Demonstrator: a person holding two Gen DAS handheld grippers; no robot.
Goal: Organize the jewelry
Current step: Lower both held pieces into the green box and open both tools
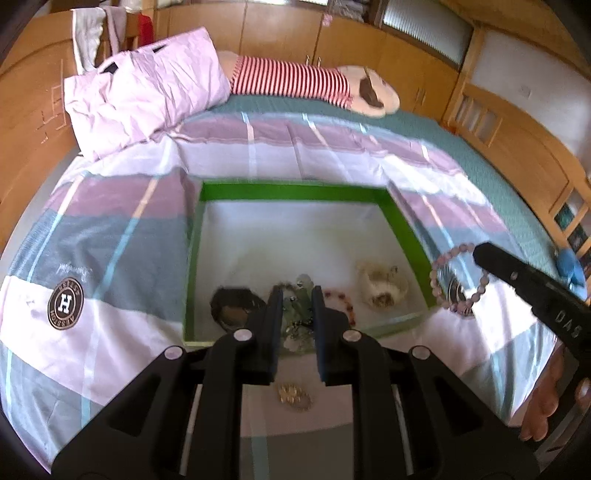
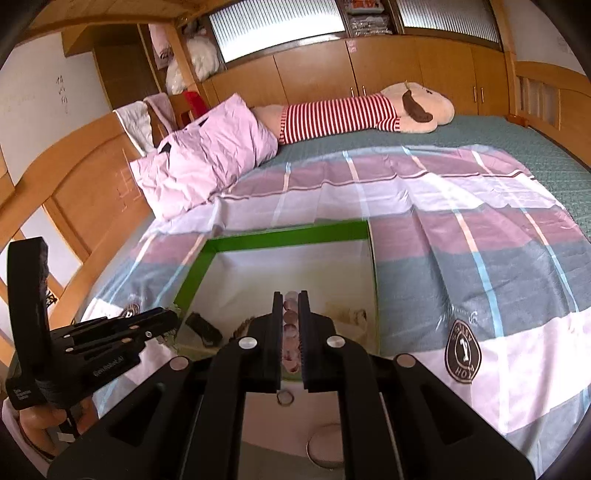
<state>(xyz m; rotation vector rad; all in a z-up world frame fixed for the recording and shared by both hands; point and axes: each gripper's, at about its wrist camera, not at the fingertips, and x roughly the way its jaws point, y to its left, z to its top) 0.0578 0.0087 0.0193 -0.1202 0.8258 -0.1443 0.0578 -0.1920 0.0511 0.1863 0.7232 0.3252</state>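
Only right wrist view shows right gripper (image 2: 287, 328) pinching pink bracelet (image 2: 290, 332).

Checked sheet (image 1: 122, 236), pink, grey and white bands, spread over a green bedspread (image 1: 424, 129). Round "H" badge (image 1: 65, 303) printed near its left edge; a shield badge (image 2: 462, 354) on the right. Crumpled pink pillow (image 1: 147, 92) at the head end, lying against the wooden headboard (image 1: 33, 110). Long plush toy (image 1: 314, 83) in a red-and-white striped shirt lies along the far side. Wooden cabinets (image 2: 388, 62) behind, frosted panes (image 2: 277, 26) above. Small blue object (image 1: 570, 266) at the bed's right edge, unclear what.
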